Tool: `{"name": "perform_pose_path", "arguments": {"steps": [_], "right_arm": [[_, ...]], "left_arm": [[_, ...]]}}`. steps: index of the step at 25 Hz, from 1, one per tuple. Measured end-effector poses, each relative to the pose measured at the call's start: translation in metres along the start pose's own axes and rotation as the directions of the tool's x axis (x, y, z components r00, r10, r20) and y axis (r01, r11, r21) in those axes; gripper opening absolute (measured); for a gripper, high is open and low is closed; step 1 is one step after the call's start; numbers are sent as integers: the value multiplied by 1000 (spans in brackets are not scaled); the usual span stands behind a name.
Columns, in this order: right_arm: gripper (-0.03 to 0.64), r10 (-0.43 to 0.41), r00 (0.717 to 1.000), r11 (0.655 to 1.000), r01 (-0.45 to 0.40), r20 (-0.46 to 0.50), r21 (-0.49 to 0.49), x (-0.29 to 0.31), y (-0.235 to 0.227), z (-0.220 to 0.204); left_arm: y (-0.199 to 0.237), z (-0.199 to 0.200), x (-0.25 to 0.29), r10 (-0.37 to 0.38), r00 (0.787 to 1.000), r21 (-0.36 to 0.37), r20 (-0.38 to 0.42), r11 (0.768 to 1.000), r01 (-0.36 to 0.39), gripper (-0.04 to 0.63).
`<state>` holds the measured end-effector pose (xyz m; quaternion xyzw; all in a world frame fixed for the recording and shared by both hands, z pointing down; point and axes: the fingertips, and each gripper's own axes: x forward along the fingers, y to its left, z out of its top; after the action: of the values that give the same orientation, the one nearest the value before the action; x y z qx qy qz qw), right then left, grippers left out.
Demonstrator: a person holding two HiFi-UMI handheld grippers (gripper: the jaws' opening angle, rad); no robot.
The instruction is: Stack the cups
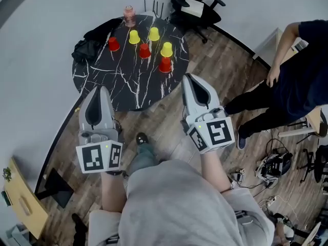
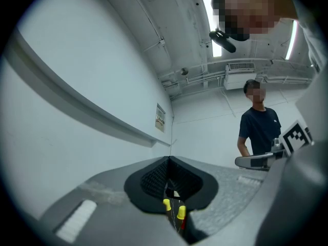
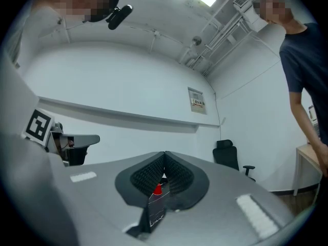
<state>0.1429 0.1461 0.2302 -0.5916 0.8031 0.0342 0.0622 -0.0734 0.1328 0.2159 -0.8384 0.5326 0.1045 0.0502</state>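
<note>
Cups [image 1: 145, 50] stand on the round black desk [image 1: 128, 88], six of them, and none sits on top of another. Three are red cups [image 1: 165, 64] and three are yellow cups [image 1: 154, 34]. They look upside down, with the wide end on the desk. They are near each other on the far half of the desk, each with a little room around it. A pink jar [image 1: 128, 15] stands at the far edge behind them, and a black cloth [image 1: 92, 44] lies at the left edge. So I think the stacking has not begun: no cup is lifted, no cup is in a gripper, and the whole job is left to do. The left gripper [image 1: 99, 90] and the right gripper [image 1: 188, 78] are held out over the wood floor [image 1: 164, 119], with their tips pointing at the near rim of the desk, well apart from the cups. Each gripper has its jaws pressed together with nothing between them. In both gripper views, small bits of the cups show far off through the slit under the jaws. To start, I think a gripper has to get closer, open up, and take one cup to put on another. Past the desk stands a black chair [image 1: 197, 6], and a person [image 1: 302, 65] stands off to the right.
</note>
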Motion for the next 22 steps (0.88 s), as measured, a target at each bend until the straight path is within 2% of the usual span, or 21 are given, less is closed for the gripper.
{"name": "perform_pose_path", "arguments": {"steps": [14, 18, 22], "right_arm": [[2, -91, 996, 996, 91, -26, 9, 116, -29, -17], [2, -121, 990, 992, 123, -79, 29, 144, -38, -40], [2, -148, 973, 986, 160, -177, 51, 165, -47, -80]], "left_arm": [[64, -19, 116, -85, 996, -18, -9, 996, 84, 6], [82, -32, 141, -105, 994, -32, -25, 994, 104, 6], [92, -50, 163, -134, 989, -46, -59, 990, 131, 6]]}}
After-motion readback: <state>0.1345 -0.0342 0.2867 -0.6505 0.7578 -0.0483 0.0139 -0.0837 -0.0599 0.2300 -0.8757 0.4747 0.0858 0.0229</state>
